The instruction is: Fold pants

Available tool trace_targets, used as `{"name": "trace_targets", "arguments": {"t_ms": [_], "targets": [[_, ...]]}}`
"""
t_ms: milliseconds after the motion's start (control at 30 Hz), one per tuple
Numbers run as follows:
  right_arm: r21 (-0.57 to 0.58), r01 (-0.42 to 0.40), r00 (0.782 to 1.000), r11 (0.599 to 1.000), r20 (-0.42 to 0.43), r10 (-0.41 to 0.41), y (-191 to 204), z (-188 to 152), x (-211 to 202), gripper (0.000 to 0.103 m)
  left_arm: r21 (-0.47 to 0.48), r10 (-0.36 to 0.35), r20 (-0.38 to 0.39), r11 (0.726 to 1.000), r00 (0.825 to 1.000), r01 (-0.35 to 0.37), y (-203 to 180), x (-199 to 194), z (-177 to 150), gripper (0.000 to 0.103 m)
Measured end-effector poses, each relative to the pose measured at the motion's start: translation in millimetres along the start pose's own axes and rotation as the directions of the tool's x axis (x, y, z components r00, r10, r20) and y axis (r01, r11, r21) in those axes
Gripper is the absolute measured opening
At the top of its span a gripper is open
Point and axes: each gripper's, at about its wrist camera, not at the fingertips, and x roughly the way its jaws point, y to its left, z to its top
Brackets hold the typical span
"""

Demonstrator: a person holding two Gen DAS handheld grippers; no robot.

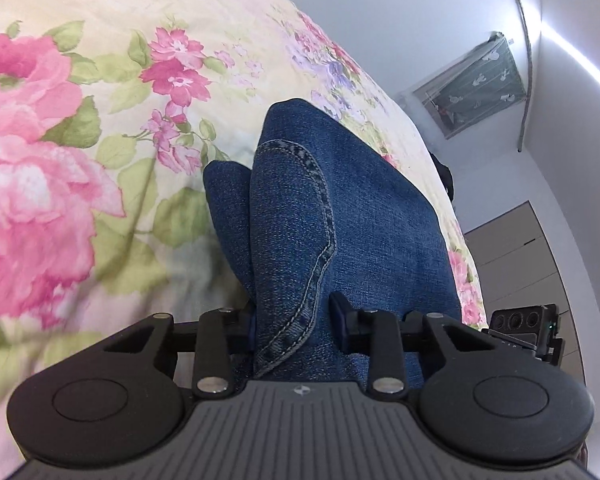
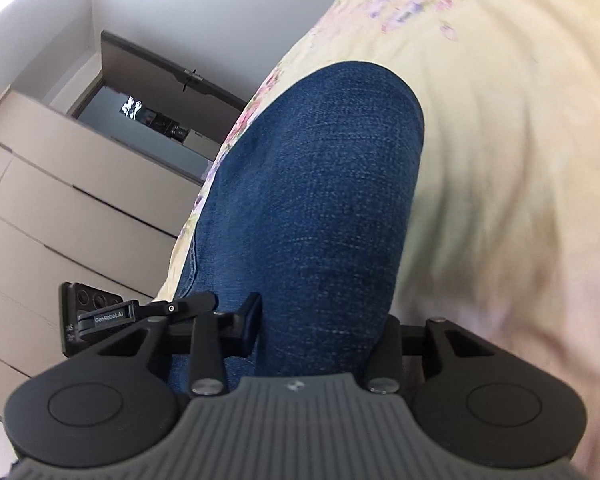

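Both tongs (image 1: 294, 320) (image 2: 320, 320) seemingly gripping jeans (image 1: 340, 208), floral bedspread (image 1: 80, 140)

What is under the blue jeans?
Under the jeans lies a flowery bedspread, showing all around them. The left gripper and right gripper each pinch the denim. Whatever sits directly beneath the cloth is covered.

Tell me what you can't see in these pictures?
- Left wrist: the jeans near end, hidden behind the left gripper.
- Right wrist: the right gripper right finger, covered by denim.
- Right wrist: the bedspread pattern, blurred.
- Neither view shows the whole jeans.
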Motion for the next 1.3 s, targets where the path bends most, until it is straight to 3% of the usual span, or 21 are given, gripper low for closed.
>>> {"name": "trace_targets", "arguments": {"t_ms": [467, 900, 1300], "targets": [[-0.182, 0.009, 0.998, 0.983, -0.054, -0.02, 113.7, -42.5, -34.5, 0.032, -0.03, 0.004, 0.085, 1.0, 0.996, -0.002, -33.2, -95.1, -53.5, 0.036], [-0.135, 0.038, 0.997, 0.99, -0.057, -0.046, 139.7, -106.0, -62.3, 0.032, 0.002, 0.001, 0.055, 1.0, 0.998, -0.001, -47.6, -126.6, -110.0, 0.036], [-0.124, 0.058, 0.992, 0.991, -0.101, -0.071, 175.6, -170.0, -87.0, 0.032, -0.043, -0.03, 0.066, 0.999, 0.997, 0.033, -42.0, -177.8, -181.8, 0.036]]}}
